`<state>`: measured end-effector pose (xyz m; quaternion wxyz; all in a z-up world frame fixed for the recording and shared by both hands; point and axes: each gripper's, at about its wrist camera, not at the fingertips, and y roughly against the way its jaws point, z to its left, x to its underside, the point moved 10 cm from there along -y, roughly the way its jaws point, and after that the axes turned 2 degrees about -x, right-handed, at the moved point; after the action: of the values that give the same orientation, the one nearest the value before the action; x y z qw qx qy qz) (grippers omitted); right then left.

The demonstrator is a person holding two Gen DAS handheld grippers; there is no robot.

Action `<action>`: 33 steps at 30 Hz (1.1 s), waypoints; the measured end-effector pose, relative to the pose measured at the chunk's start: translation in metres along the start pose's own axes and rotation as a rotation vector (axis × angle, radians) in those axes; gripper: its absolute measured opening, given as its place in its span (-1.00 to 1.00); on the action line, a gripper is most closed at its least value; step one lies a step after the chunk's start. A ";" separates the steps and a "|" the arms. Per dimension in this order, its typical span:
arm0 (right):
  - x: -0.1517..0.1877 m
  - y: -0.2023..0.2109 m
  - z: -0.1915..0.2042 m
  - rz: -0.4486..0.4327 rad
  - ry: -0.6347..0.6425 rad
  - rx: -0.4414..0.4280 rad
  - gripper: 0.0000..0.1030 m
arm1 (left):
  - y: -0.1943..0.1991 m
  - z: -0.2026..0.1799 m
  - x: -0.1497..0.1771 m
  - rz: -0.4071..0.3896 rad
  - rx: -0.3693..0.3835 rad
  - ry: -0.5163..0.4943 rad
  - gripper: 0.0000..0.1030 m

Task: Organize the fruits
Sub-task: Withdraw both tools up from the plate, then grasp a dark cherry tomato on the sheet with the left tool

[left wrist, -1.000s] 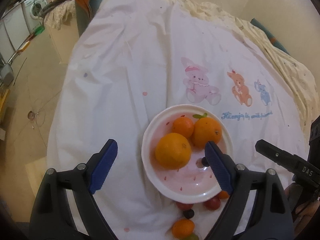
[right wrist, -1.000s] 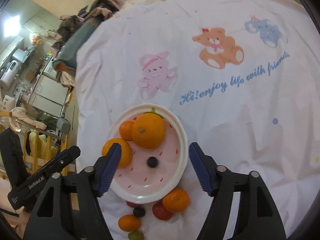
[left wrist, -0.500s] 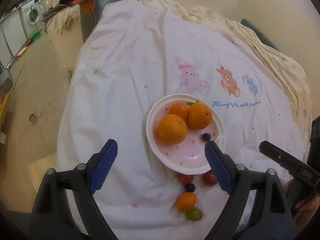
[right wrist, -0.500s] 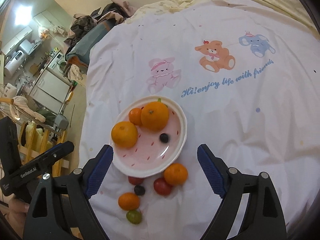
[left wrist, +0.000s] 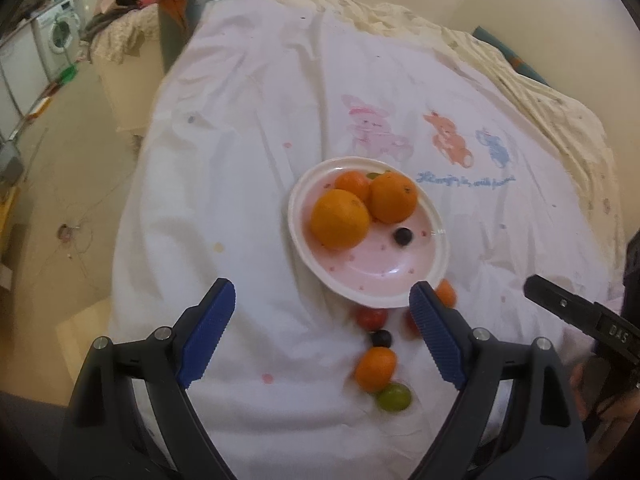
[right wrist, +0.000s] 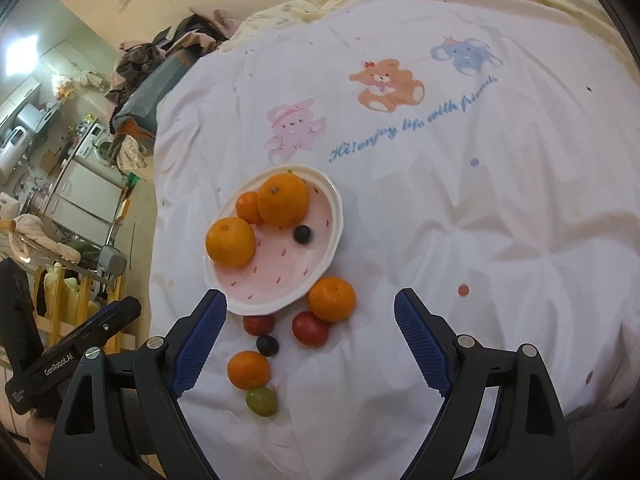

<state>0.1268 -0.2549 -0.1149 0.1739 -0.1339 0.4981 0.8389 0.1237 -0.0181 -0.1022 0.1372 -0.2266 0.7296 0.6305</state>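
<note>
Left gripper [left wrist: 322, 332]: fingers spread wide, holding nothing, hovering above the sheet on the near side of the plate.
Right gripper [right wrist: 310, 340]: fingers spread wide and empty, hovering over the loose fruit near the plate.
Plate [right wrist: 332, 240]: white rim, pink speckled inside, resting on the white sheet [right wrist: 460, 240] near its left edge.
Large oranges: one [right wrist: 231, 241] at the plate's left rim, another [right wrist: 283, 199] at its far side; they sit close together.
Small orange on plate [right wrist: 248, 207]: tucked between the two large ones, touching both.
Dark grape on plate [right wrist: 303, 234]: alone on the bare pink part, just right of the far orange.
Loose mandarin [right wrist: 332, 299]: on the sheet, touching the plate's near-right rim.
Red tomatoes: one [right wrist: 259, 324] right at the near rim, the other [right wrist: 310, 328] just right of it, below the mandarin.
Loose dark grape [right wrist: 267, 345]: between the tomatoes, slightly nearer.
Small loose orange [right wrist: 248, 369]: nearer again, beside that grape.
Green grape [right wrist: 261, 401]: nearest piece, touching the small loose orange.
Sheet print: pink rabbit [right wrist: 294, 128], orange bear [right wrist: 386, 84] and blue elephant [right wrist: 464, 54] on the far side of the plate.
</note>
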 end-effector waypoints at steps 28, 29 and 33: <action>0.011 -0.025 -0.033 0.107 -0.147 0.028 0.72 | -0.090 -0.054 0.084 0.473 0.026 0.027 -0.02; 0.011 -0.024 -0.033 0.106 -0.152 0.022 0.72 | -0.093 -0.056 0.085 0.484 0.021 0.026 -0.12; 0.010 -0.024 -0.032 0.106 -0.161 0.011 0.72 | -0.106 -0.057 0.087 0.514 -0.006 0.019 -0.21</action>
<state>0.1300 -0.2713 -0.1531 0.1696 -0.0386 0.4934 0.8522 0.1074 -0.0987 -0.2262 -0.0350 -0.0401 0.7625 0.6448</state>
